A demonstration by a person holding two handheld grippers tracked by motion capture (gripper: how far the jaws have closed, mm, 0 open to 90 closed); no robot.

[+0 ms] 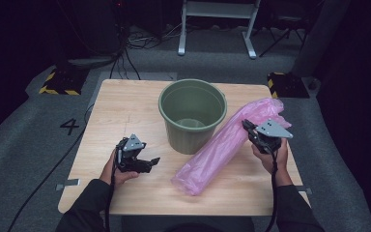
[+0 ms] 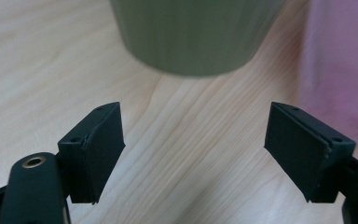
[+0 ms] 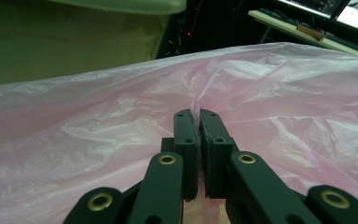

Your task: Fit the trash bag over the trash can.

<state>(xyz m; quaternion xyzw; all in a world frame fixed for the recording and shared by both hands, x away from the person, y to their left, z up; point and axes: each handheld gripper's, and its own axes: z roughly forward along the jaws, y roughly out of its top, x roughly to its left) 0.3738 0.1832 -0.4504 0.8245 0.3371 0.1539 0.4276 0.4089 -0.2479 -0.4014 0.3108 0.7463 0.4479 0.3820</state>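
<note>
A green bucket point(image 1: 192, 113) stands upright in the middle of the wooden table point(image 1: 125, 101). A long pink plastic bag point(image 1: 222, 147) lies slanted to its right, leaning on the bucket's side. My right gripper point(image 1: 248, 127) is shut on a fold of this pink bag point(image 3: 279, 93), its jaws pinching the film between the pads. My left gripper point(image 1: 152, 163) hovers left of the bucket with its jaws open and nothing between them. In the left gripper view its fingers point(image 2: 100, 149) frame bare wood, with the bucket's base point(image 2: 196, 37) ahead and the bag point(image 2: 340, 70) at the right.
The table's left half and front strip are bare wood. Around the table lie grey floor, black cables, yellow-and-black striped blocks point(image 1: 58, 83) and a white metal frame point(image 1: 217, 24) at the back.
</note>
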